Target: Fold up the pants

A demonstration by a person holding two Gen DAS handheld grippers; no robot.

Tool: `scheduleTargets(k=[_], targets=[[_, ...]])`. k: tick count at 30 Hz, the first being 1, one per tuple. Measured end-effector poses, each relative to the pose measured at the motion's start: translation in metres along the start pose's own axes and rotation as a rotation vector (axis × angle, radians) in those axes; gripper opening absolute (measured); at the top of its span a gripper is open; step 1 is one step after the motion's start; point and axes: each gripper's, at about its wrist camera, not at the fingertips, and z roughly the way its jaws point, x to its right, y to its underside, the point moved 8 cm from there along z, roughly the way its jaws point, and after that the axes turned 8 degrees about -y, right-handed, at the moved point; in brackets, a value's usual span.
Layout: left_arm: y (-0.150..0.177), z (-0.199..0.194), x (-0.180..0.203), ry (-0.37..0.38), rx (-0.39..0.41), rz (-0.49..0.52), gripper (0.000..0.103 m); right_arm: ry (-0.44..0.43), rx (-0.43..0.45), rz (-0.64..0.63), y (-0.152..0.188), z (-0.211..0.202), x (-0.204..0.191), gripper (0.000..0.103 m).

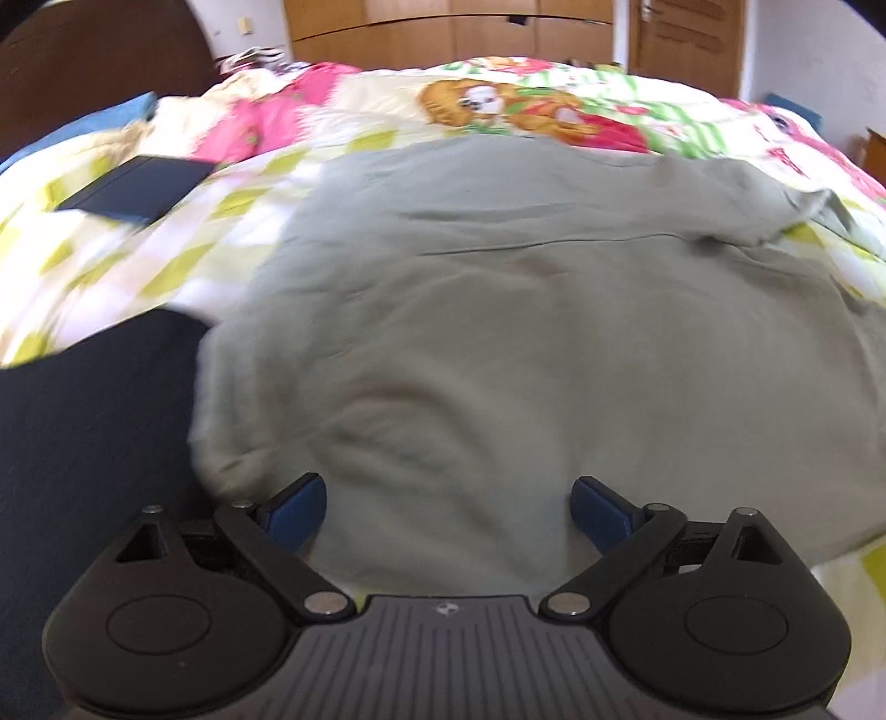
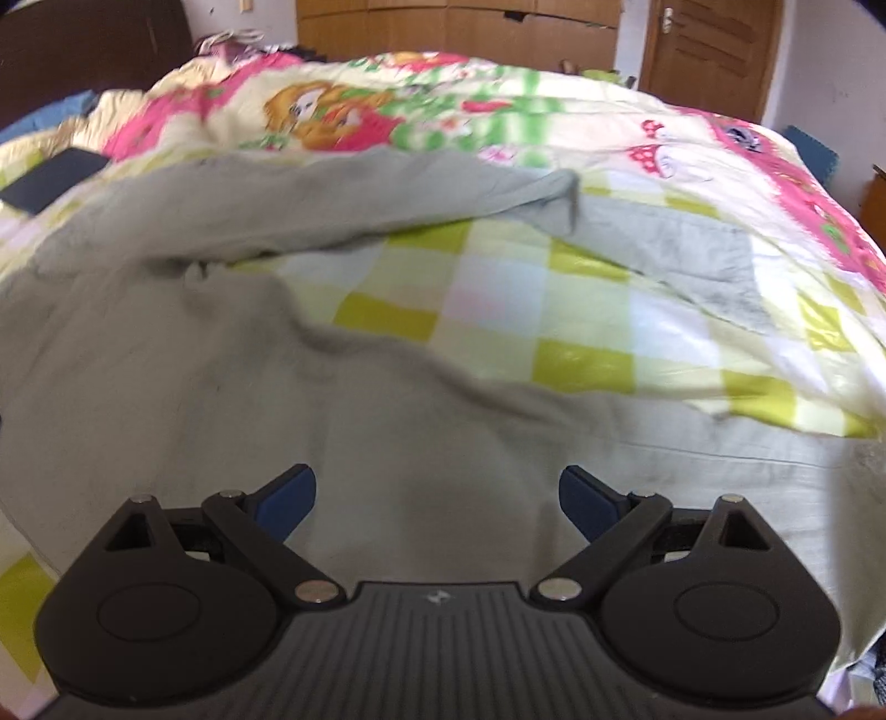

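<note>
Pale grey-green pants point(image 1: 498, 332) lie spread on a bed with a checked and cartoon-print cover point(image 1: 138, 266). In the left wrist view my left gripper point(image 1: 447, 509) hovers over the near, wide part of the pants, jaws wide apart, blue pads point(image 1: 296, 512) clear of the cloth. In the right wrist view the pants point(image 2: 194, 360) show two legs splayed apart, one running along the near edge to the right, the other point(image 2: 387, 194) reaching back with its end folded over. My right gripper point(image 2: 437, 501) stands open above the near leg, nothing between its pads.
A dark flat case point(image 1: 138, 188) lies on the cover at the left, also in the right wrist view as a dark flat case point(image 2: 52, 177). A dark garment point(image 1: 83, 443) fills the near left. Wooden wardrobe point(image 2: 454, 27) and door point(image 2: 714, 50) stand behind the bed.
</note>
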Motion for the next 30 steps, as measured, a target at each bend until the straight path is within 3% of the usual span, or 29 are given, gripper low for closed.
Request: scheduleTargets(k=[3, 6, 9, 12, 15, 16, 18, 21, 23, 27, 30], targets=[[-0.002, -0.007, -0.014, 0.043, -0.012, -0.021, 0.103, -0.008, 0.008, -0.061, -0.007, 0.001, -0.013, 0.095], [-0.034, -0.022, -0.017, 0.059, 0.089, 0.029, 0.103, -0.046, 0.038, -0.146, -0.037, 0.010, -0.032, 0.095], [-0.083, -0.021, -0.019, 0.049, 0.187, 0.115, 0.103, -0.105, 0.064, -0.234, -0.089, 0.036, -0.053, 0.095], [-0.135, 0.011, -0.025, -0.005, 0.227, 0.210, 0.103, -0.130, 0.082, -0.331, -0.152, 0.072, -0.068, 0.095], [-0.178, 0.059, -0.034, -0.002, 0.193, 0.225, 0.103, -0.118, 0.070, -0.407, -0.209, 0.114, -0.077, 0.094], [-0.190, 0.074, -0.037, 0.002, 0.175, 0.220, 0.098, -0.113, 0.064, -0.424, -0.224, 0.124, -0.078, 0.094], [-0.206, 0.101, -0.043, 0.018, 0.129, 0.220, 0.070, -0.127, 0.041, -0.421, -0.247, 0.143, -0.079, 0.092], [-0.216, 0.137, -0.048, 0.007, 0.071, 0.221, 0.056, -0.154, -0.017, -0.418, -0.261, 0.170, -0.078, 0.092], [-0.219, 0.153, -0.048, 0.027, 0.044, 0.221, 0.054, -0.145, -0.070, -0.455, -0.261, 0.188, -0.078, 0.092], [-0.229, 0.166, -0.052, 0.097, 0.043, 0.180, 0.055, -0.134, -0.180, -0.475, -0.244, 0.218, -0.069, 0.092], [-0.230, 0.187, -0.057, 0.103, -0.029, 0.158, 0.061, -0.169, -0.189, -0.418, -0.235, 0.226, -0.060, 0.092]])
